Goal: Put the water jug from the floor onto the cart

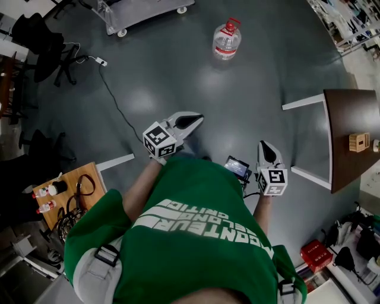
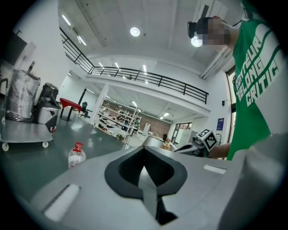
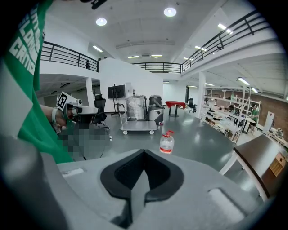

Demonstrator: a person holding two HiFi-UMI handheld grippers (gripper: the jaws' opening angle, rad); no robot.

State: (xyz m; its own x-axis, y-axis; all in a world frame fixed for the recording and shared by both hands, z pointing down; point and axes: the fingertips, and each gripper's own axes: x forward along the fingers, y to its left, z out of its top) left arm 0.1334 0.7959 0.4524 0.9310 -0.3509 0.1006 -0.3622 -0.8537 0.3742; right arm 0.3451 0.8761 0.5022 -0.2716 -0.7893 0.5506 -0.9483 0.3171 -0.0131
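Grippers close to the person, both pinched closed, empty: left gripper, right gripper. Jug well ahead on bare floor, upright, long axis vertical, red cap up, roughly between the two, left gripper a bit nearer. Cart beyond jug, off to the left, well apart. Approach needed first, by the look of it.

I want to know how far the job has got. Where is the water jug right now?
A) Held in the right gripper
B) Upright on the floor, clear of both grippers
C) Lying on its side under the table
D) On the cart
B: the water jug stands upright on the floor, apart from the cart, with the left gripper and right gripper well short of it.
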